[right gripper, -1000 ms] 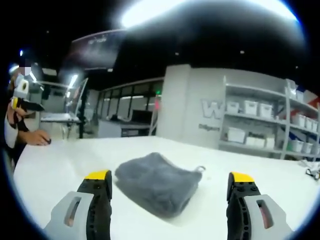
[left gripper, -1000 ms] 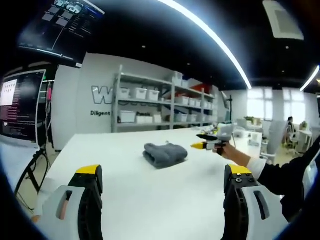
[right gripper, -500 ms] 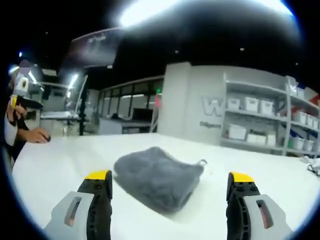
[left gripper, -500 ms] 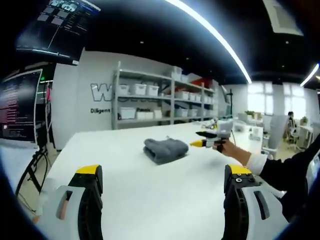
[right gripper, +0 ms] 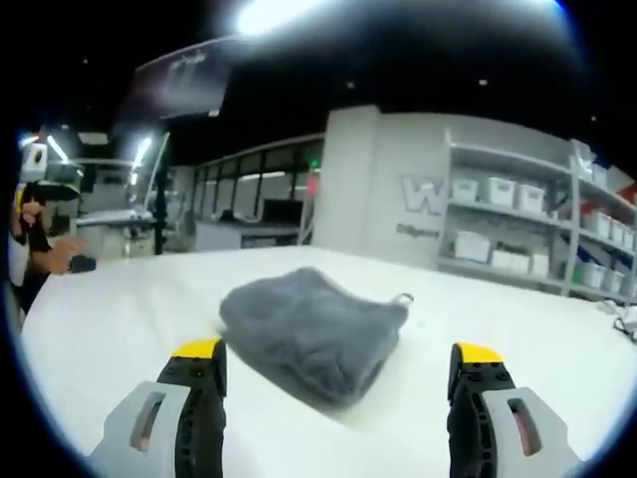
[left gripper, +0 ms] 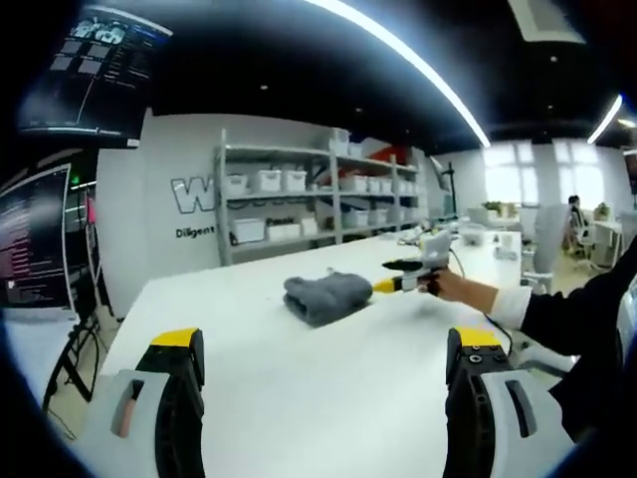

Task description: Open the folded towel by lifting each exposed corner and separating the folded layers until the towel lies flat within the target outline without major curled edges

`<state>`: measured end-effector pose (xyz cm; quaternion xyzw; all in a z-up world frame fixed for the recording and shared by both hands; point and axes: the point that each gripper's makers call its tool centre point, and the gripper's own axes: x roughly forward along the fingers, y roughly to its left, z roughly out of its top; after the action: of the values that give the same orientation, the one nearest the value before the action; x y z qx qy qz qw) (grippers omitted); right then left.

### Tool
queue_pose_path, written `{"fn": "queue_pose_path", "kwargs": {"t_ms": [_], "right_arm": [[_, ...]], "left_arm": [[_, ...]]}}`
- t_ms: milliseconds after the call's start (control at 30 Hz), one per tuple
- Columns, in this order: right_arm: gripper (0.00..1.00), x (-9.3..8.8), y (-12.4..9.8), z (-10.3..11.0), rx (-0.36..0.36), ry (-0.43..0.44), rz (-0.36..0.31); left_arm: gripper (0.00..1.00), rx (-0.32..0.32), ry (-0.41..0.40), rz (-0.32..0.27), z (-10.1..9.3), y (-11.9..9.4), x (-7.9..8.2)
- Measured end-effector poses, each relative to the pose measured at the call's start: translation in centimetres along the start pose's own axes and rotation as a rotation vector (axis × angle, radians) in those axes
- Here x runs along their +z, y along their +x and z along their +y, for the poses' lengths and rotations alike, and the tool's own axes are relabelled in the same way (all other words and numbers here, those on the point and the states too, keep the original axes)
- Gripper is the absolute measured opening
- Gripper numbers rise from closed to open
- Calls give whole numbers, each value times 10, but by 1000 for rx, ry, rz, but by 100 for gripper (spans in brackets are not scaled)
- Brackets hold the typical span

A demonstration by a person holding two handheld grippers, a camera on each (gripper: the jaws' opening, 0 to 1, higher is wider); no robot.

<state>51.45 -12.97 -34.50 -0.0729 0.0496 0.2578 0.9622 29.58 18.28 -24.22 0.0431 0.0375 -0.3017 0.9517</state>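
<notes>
Clearly the right tool (right gripper: 333, 383), jaws apart, sits just before the folded grey fluffy towel (right gripper: 311, 331); the left tool (left gripper: 323, 388), also apart, is farther.

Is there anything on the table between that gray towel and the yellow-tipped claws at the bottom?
Nothing. In the right gripper view, bare white table separates the open right gripper from the folded towel.

"W", "Diligent" on white wall (left gripper: 129, 249)
</notes>
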Motion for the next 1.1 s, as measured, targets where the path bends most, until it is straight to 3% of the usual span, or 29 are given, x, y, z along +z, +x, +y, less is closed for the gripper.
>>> {"fn": "queue_pose_path", "kwargs": {"t_ms": [300,700,1100], "right_arm": [[90,-3,13,-9,1,-34,24],[87,-11,31,-15,20,-18,47],[83,-27,45,-24,-19,-18,119]], "left_arm": [[100,-15,-49,-8,-1,2,-4],[100,-12,-39,-11,-5,5,-5],[100,-78,-51,-37,-10,6,-3]]}}
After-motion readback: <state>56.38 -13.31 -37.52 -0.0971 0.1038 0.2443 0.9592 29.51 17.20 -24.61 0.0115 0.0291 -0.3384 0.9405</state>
